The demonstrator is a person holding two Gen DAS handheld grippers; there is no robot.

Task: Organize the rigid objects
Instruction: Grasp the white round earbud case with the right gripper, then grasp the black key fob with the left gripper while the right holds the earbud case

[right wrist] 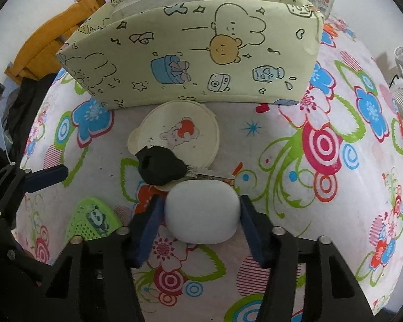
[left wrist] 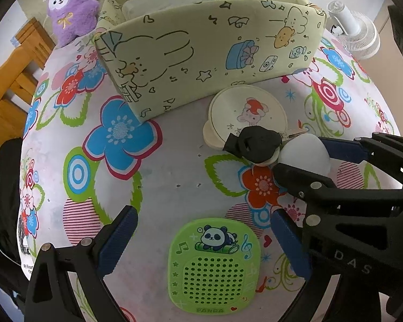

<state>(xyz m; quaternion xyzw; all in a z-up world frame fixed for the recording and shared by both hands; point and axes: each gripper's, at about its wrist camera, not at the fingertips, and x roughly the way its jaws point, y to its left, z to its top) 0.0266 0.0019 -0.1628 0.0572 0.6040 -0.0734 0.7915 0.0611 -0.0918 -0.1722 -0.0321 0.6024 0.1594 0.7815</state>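
While viewed from both wrists:
Table (right wrist: 335,102): glossy floral cloth.
Box (right wrist: 190,61): soft printed fabric, far side hidden.
Right gripper (right wrist: 200,222): clamped on smooth white oval case (right wrist: 202,212), beside key (right wrist: 161,169).
Left gripper (left wrist: 201,244): apart over perforated green panda square (left wrist: 215,265).

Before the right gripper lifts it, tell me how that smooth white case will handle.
The white case looks hard, so probably stiff. Its rounded, glossy sides could slip between the right gripper pads. It seems small and likely light.
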